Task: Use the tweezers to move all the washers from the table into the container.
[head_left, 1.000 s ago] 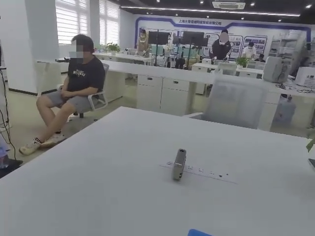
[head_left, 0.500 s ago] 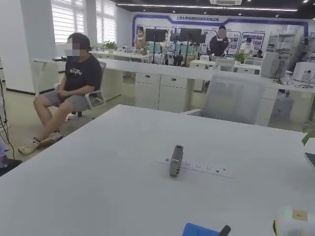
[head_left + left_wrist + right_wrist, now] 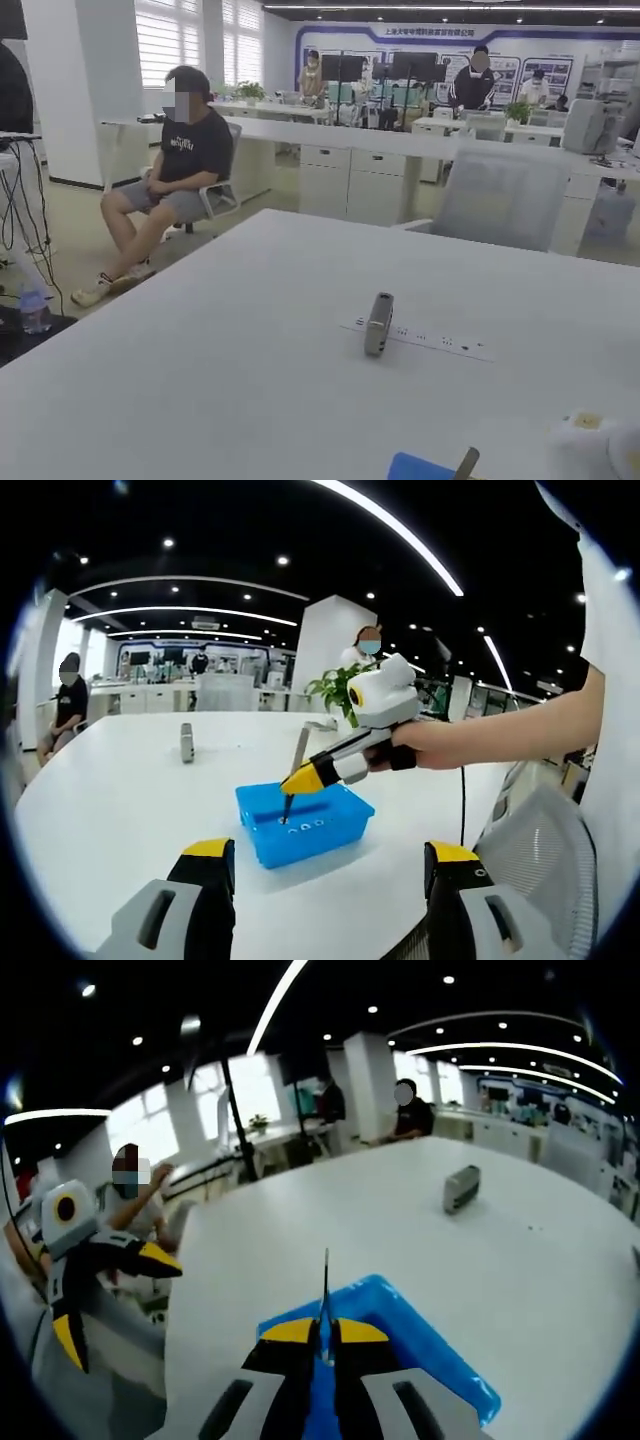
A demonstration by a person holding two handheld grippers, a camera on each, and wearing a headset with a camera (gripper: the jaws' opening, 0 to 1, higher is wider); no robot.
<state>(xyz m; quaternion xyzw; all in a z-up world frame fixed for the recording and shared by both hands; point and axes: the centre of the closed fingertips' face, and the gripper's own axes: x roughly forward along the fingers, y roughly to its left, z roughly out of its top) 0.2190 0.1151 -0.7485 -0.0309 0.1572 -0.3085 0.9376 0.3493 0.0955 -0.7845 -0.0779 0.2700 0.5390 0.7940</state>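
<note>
The right tool (image 3: 325,1332) was clamped on the tweezers (image 3: 325,1285), tips over the blue container (image 3: 420,1350); the left tool (image 3: 328,855) gaped open and empty above the tabletop (image 3: 120,780).

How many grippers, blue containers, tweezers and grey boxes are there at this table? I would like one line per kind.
Grippers: 2, the left gripper and the right gripper
Blue container: 1
Tweezers: 1
Grey box: 1
Total: 5
</note>
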